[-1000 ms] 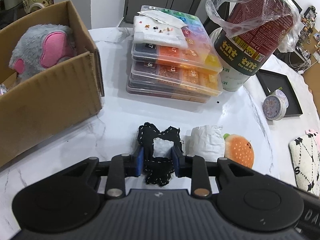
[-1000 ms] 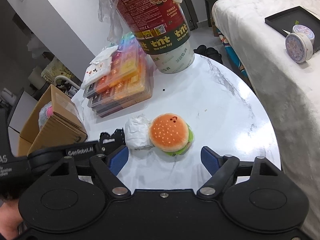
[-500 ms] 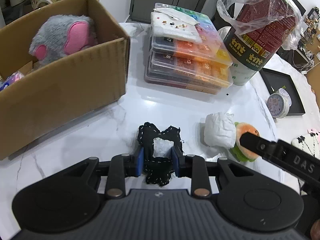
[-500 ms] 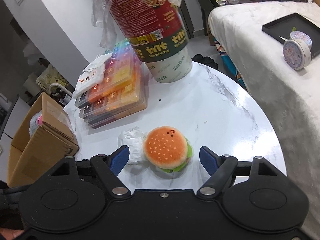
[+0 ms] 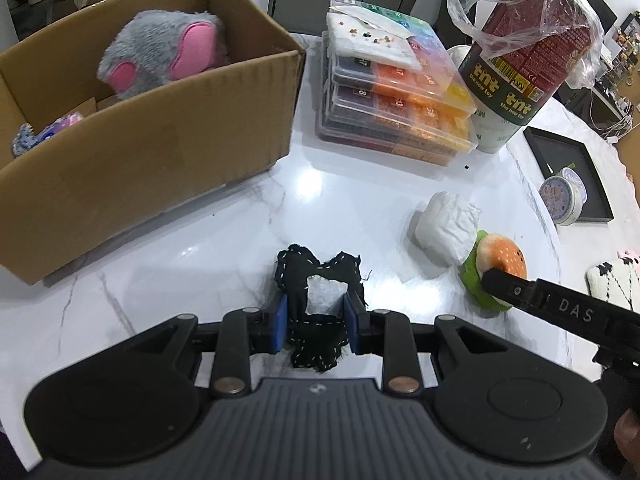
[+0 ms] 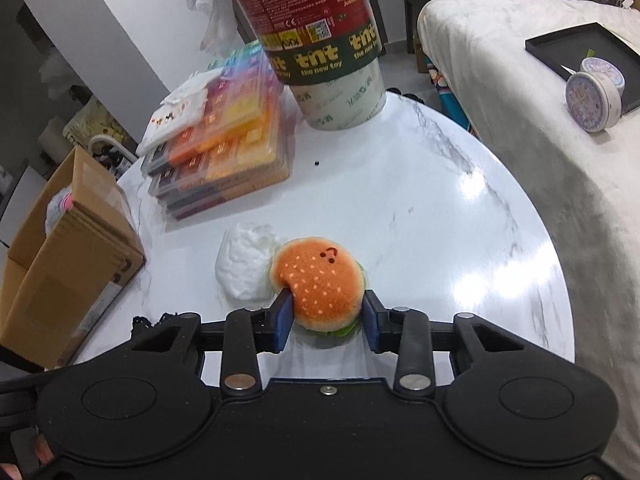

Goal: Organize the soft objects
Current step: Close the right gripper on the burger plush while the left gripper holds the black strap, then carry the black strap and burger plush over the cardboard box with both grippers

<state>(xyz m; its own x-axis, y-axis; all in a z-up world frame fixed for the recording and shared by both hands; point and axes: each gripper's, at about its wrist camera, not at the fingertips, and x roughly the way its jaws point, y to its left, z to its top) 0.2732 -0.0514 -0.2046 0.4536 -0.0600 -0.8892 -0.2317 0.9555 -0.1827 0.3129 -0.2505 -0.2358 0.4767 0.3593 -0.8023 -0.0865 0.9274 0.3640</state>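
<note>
My left gripper (image 5: 316,322) is shut on a black stitched fabric piece (image 5: 320,280) with a white patch, held above the white marble table (image 5: 200,248). In the right wrist view my right gripper (image 6: 325,316) has its blue pads pressed on both sides of a plush hamburger (image 6: 318,284), which rests on the table beside a white soft lump (image 6: 244,266). The hamburger (image 5: 500,258) and the lump (image 5: 448,228) also show in the left wrist view. An open cardboard box (image 5: 152,140) at the left holds a grey and pink plush (image 5: 160,52).
Stacked clear bead cases (image 5: 400,96) stand behind, next to a large red and green tub (image 5: 516,72) in plastic wrap. To the right lies a cloth-covered surface (image 6: 540,120) with a black tray (image 6: 588,48) and a round tin (image 6: 592,96).
My right gripper closed from wide open onto the plush hamburger. My left gripper carried the black fabric leftward, so the box now sits closer and more central in its view.
</note>
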